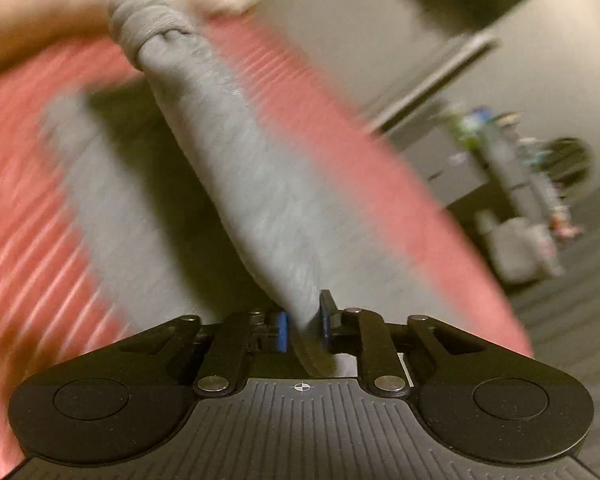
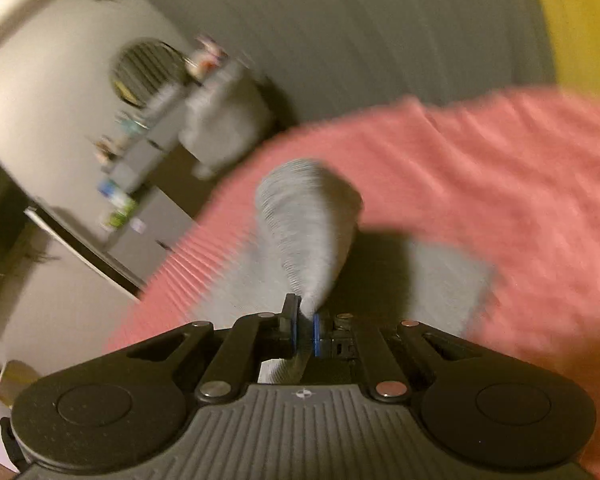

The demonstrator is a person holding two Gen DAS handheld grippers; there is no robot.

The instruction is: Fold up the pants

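- The grey pants hang lifted above a pink bed cover, stretching straight ahead from both grippers.
- Left gripper: jaws nearly closed, pinching a long leg whose cuff points away.
- Right gripper: jaws nearly closed on a shorter bunch.
- Blurred; more grey cloth probably lies beneath.

- We see a pink ribbed bedspread covering the surface in the foreground, blurred by motion
- Beyond it stands a pale wall, lit in a warm, dim tone
- A low grey cabinet sits against that wall, with small colourful items on top, too blurred to identify
- A round dark shape sits by the wall near the cabinet
- A grey floor stretches past the bed
- A yellow band crosses the right wrist view's upper corner
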